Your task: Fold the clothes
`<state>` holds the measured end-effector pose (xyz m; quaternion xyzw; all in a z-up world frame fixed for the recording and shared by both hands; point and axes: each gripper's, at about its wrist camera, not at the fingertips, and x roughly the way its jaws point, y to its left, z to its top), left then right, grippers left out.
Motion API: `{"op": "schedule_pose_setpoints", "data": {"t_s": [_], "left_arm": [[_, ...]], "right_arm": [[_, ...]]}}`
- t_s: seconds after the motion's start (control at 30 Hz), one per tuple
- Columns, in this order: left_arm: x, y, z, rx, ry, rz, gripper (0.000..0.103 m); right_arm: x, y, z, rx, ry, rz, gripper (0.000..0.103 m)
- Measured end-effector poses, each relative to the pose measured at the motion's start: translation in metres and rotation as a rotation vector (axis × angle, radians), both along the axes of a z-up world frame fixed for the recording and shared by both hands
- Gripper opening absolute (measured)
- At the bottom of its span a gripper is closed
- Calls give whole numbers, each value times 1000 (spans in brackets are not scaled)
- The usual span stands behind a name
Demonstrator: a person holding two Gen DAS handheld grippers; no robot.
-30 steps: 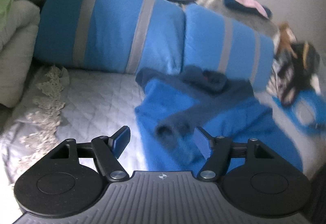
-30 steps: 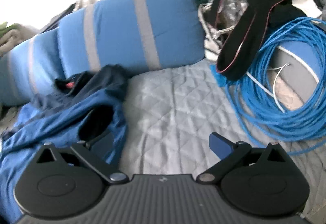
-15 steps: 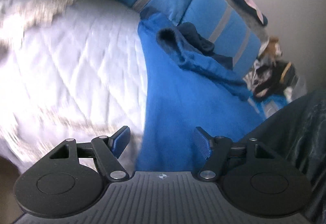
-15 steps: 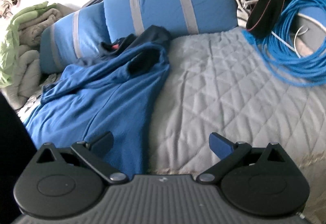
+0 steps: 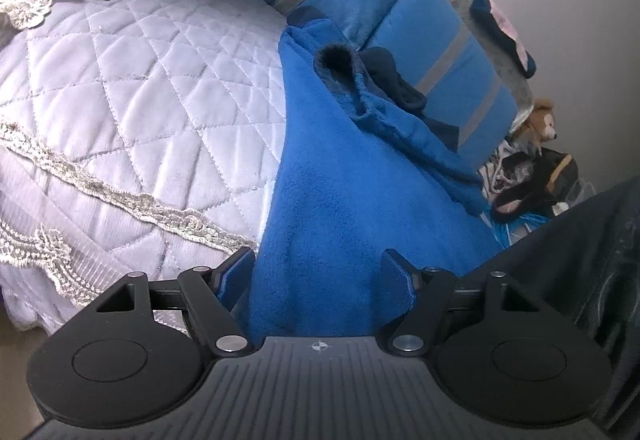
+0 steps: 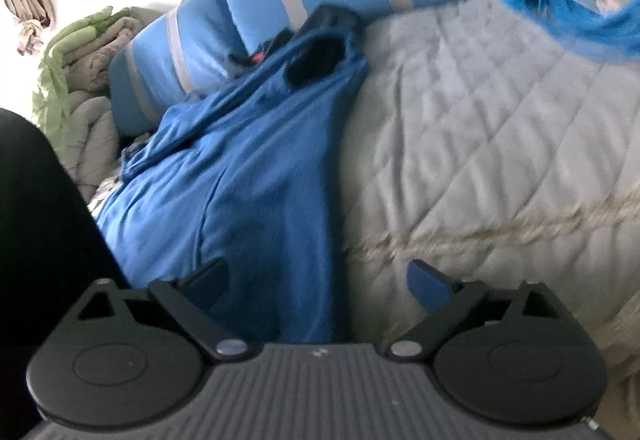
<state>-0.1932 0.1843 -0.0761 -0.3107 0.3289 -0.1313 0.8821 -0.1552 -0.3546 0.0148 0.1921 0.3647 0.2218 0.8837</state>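
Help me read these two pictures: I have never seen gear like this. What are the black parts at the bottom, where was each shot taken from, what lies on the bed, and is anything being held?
No robot here: a person holds a two-finger gripper in each hand, each with a camera looking along its fingers. The black discs and arms at the bottom are the gripper itself.

One picture comes from the left gripper, the other from the right gripper. Both look at a quilt with a blue fleece spread on it, blue pillows behind, and a blue cable at the far right.

The fleece's near edge lies between each pair of fingers, but the pads are apart, so nothing is gripped yet. The right fingers have just been closing.
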Motion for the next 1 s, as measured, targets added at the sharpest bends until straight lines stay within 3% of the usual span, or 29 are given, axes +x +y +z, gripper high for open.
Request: {"op": "schedule_pose_setpoints", "data": {"t_s": [0.1,0.17,0.2,0.23,0.27,0.3,0.33,0.47,0.7,0.83,1.0], "left_arm": [[-3,0,-1,-7,10,-12,67],[-3,0,-2,-12,25,-16,54],[-1,0,-2,-15,40,-16,48],[-1,1,-1,-17,59,-13,34],[-1,2,1,-19,79,-11,18],[0,3,2,-21,99,-9,12],[-2,5,6,-28,97,-16,10],[-2,16,32,-44,76,-33,9],[21,25,87,-72,9,-71,8],[57,27,110,-99,-16,-50,8],[118,23,121,-73,-14,1,8]], "right_arm": [[0,3,-12,26,39,29,82],[1,4,-20,57,64,32,76],[2,4,-23,77,77,33,66],[3,5,-25,99,91,35,45],[4,5,-27,117,105,37,33],[4,6,-27,121,114,39,8],[4,6,-25,121,114,44,5],[2,2,-9,136,96,39,4],[20,-11,38,260,21,2,3],[54,-9,66,275,-32,-24,3],[116,-1,86,231,-57,-90,3]]}}
